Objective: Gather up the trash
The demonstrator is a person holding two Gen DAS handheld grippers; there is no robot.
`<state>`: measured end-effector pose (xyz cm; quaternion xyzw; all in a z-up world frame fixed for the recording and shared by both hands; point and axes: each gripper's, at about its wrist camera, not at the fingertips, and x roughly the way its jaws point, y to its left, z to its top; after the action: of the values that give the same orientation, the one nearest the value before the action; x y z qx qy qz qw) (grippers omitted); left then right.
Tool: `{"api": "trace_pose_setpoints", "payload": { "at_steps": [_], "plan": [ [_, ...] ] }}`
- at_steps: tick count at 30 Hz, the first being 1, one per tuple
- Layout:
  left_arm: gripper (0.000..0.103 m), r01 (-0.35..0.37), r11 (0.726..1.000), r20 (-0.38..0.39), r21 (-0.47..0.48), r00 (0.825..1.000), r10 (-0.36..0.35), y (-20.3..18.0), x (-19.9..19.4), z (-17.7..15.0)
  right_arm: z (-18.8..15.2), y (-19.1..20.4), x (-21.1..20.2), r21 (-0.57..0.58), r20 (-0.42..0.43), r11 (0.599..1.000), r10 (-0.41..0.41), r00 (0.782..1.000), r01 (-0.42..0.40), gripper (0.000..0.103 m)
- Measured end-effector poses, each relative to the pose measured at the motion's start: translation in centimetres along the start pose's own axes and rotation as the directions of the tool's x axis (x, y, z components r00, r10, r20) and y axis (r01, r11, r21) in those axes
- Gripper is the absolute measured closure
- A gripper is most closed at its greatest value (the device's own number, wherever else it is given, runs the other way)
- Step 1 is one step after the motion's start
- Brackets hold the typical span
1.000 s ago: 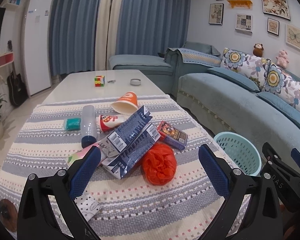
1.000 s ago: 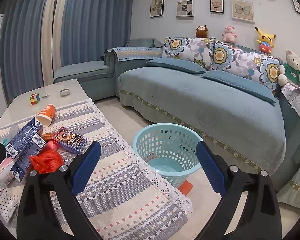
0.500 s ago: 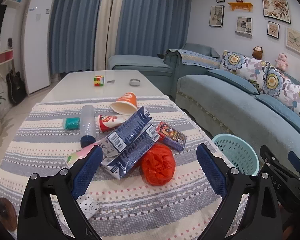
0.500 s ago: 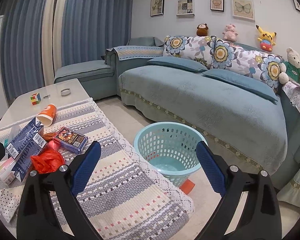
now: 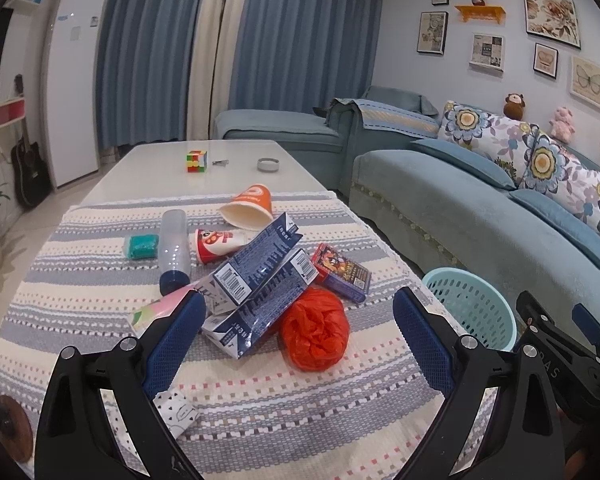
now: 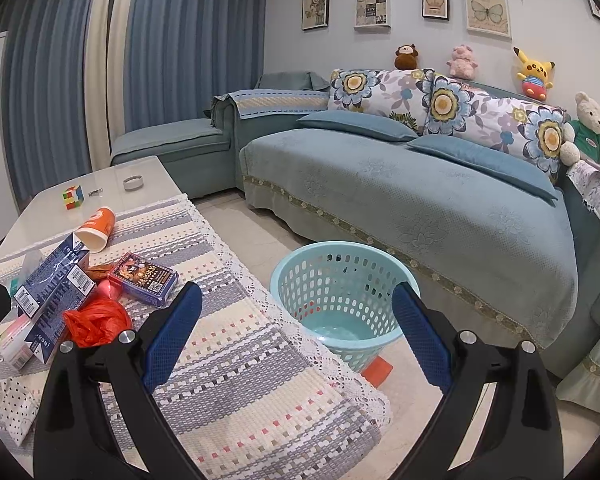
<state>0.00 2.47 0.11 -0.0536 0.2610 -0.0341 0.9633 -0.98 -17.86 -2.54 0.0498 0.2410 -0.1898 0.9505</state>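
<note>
The left hand-held gripper [image 5: 296,332] is hovering above the near edge of the surface [image 5: 148,172] with its blue-padded fingers spread wide and nothing between them. Ahead of it, trash is lying in a loose heap on the striped woven cloth [image 5: 260,412]: a crumpled red plastic bag [image 5: 315,330] is sitting nearest, touching two dark blue cartons [image 5: 260,280] that are leaning on each other. A printed card box [image 5: 342,273] is lying just beside them, with a clear plastic bottle [image 5: 173,250], a red paper cup [image 5: 216,245] and an orange paper cup [image 5: 249,212] tipped over behind. The right hand-held gripper [image 6: 296,332] is also gaping, grasping nothing, and is pointing toward the light blue mesh basket [image 6: 340,304] standing on the floor between the surface and the sofa [image 6: 420,200].
</note>
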Motion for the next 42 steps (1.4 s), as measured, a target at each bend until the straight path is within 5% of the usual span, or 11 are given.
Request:
{"api": "trace_pose_setpoints", "payload": {
  "at_steps": [14,19,22,26,32,37,39,42],
  "plan": [
    [0.011,0.002,1.0,-0.003,-0.017,1.0,-0.002,0.7,-0.4,0.2,0.0,0.1,0.3,0.007,-0.018,0.999,0.033,0.999,-0.033,0.016],
    [0.011,-0.028,0.998,-0.002,-0.06,1.0,0.028,5.8,-1.6,1.2,0.6,0.3,0.2,-0.017,-0.01,0.994,0.104,0.995,-0.104,0.022],
    [0.011,-0.067,0.994,-0.05,-0.083,0.997,0.063,10.2,-1.6,1.4,1.3,1.2,1.0,-0.056,-0.027,0.982,0.178,0.984,-0.18,0.037],
    [0.011,-0.03,0.994,-0.145,-0.106,0.989,0.014,14.4,0.1,1.1,2.1,3.2,3.8,-0.102,-0.112,0.94,0.314,0.943,-0.325,0.059],
    [0.02,-0.023,0.998,-0.278,-0.058,0.961,0.006,15.7,5.9,0.2,2.4,5.8,7.7,-0.12,-0.208,0.898,0.395,0.895,-0.424,0.06],
    [0.027,0.062,0.998,-0.37,0.008,0.927,-0.055,14.8,10.5,0.4,2.5,8.3,13.0,-0.121,-0.358,0.803,0.513,0.78,-0.583,0.059],
    [0.028,0.119,0.993,-0.412,0.001,0.905,-0.108,14.7,12.2,0.4,2.4,9.7,14.3,-0.163,-0.386,0.778,0.516,0.765,-0.607,0.053],
    [0.031,0.122,0.991,-0.439,0.045,0.894,-0.09,14.0,13.7,0.2,1.9,11.5,16.0,-0.21,-0.417,0.751,0.511,0.752,-0.626,0.045]
  ]
}}
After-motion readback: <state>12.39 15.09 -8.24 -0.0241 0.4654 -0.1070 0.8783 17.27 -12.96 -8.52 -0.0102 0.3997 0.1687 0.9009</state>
